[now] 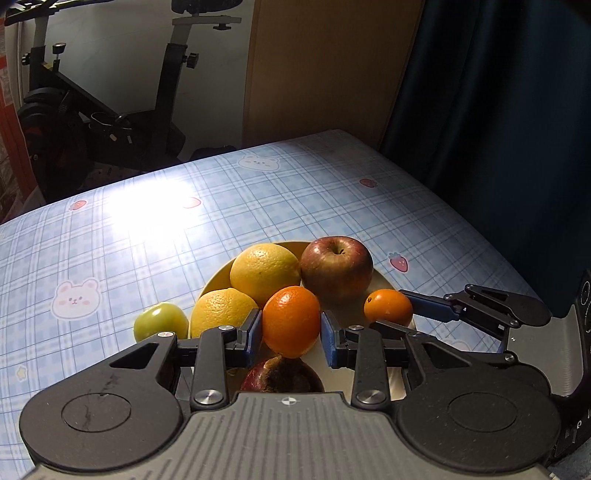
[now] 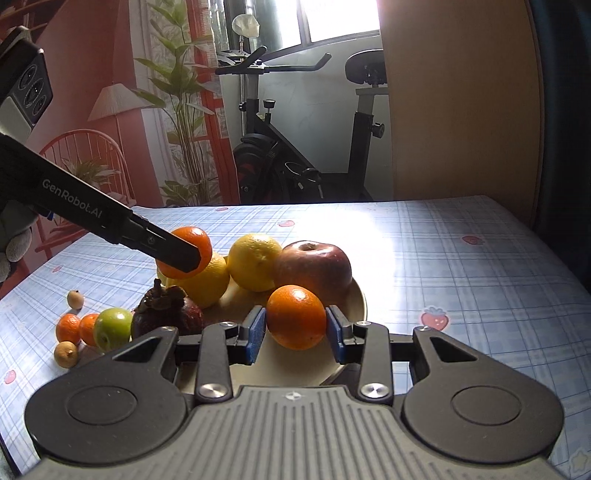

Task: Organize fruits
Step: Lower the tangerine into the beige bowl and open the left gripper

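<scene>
Yellow plate [image 2: 360, 295] sits near the middle of the table [image 1: 295, 192], and it carries most of your fruit: a red apple [image 1: 336, 267] at the far right, two lemons [image 1: 264, 267] to its left, and a dark mangosteen [image 2: 168, 312] at the near left rim. Your left tongs [image 1: 291, 330] are clenched on a mandarin [image 1: 291, 321], held above the plate's near side. Your right tongs [image 2: 295, 328] grasp a second mandarin [image 2: 297, 317] over the plate's near right edge; from the left wrist that one shows beside the apple.

Off the plate, on the left, a green apple [image 2: 112, 328] lies just beside the mangosteen, with two small mandarins [image 2: 68, 328] touching each other next to it. Two tan fruits [image 2: 66, 354], perhaps longans though they are too small to be sure, lie close by, one nearer you and one farther.

Blue checked cloth with bears and strawberries covers the table, and a bright patch of glare falls across it. Behind stand an exercise bike [image 2: 288, 147], a wooden panel [image 2: 461, 103], a dark curtain [image 1: 498, 110] and a window [image 2: 340, 18]. A red wall mural showing a lamp, chair and plant fills the left.
</scene>
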Demonstrator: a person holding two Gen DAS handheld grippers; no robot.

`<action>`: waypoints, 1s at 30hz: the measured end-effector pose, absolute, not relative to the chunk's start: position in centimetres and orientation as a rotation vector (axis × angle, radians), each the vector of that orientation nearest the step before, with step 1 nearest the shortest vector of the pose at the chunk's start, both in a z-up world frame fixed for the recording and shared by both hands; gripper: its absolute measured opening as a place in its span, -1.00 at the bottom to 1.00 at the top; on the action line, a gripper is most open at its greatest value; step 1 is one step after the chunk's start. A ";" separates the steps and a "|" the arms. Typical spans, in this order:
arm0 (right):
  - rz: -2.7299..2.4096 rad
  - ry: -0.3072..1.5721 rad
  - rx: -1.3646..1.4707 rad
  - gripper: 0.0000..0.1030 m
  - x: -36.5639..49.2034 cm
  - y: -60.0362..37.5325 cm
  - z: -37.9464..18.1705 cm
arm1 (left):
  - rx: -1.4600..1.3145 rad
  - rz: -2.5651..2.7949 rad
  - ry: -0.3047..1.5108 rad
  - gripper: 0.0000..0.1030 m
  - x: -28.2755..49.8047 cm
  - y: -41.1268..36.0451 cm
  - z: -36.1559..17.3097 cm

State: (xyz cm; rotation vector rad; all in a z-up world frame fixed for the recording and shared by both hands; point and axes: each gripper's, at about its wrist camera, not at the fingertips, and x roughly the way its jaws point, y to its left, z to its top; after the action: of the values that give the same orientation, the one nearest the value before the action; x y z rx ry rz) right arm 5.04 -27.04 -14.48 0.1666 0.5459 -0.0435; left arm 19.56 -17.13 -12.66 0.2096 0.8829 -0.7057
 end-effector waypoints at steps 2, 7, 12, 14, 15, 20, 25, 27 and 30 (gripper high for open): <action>-0.045 0.553 0.141 -0.26 5.4 -26.9 -14.7 | 0.219 -0.707 0.900 -0.31 20.0 -17.7 -13.2; -0.062 0.563 0.133 -0.26 5.7 -27.0 -15.5 | 0.230 -0.720 0.938 -0.31 20.5 -18.5 -14.2; -0.072 0.560 0.140 -0.26 5.9 -27.0 -15.6 | 0.240 -0.714 0.962 -0.31 21.1 -19.3 -15.2; -0.070 0.566 0.138 -0.26 5.9 -26.9 -15.7 | 0.248 -0.708 0.964 -0.31 21.3 -19.7 -15.6; -0.071 0.565 0.139 -0.26 5.9 -26.9 -15.7 | 0.255 -0.706 0.964 -0.31 21.4 -19.8 -15.8; -0.073 0.563 0.144 -0.27 6.0 -27.0 -15.7 | 0.298 -0.707 0.959 -0.31 21.2 -20.3 -16.2; -0.077 0.562 0.141 -0.29 6.0 -27.0 -15.7 | 0.335 -0.703 0.946 -0.31 20.9 -20.6 -16.4; -0.080 0.561 0.138 -0.29 5.9 -27.0 -15.7 | 0.348 -0.704 0.940 -0.29 20.8 -20.7 -16.4; -0.083 0.561 0.131 -0.29 5.8 -26.8 -15.8 | 0.355 -0.710 0.935 -0.28 20.8 -20.5 -16.4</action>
State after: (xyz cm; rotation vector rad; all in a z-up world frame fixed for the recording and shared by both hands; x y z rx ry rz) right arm 5.82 -26.81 -15.76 0.1312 0.5615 -0.0832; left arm 20.76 -20.52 -16.40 0.3546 0.9349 -0.7104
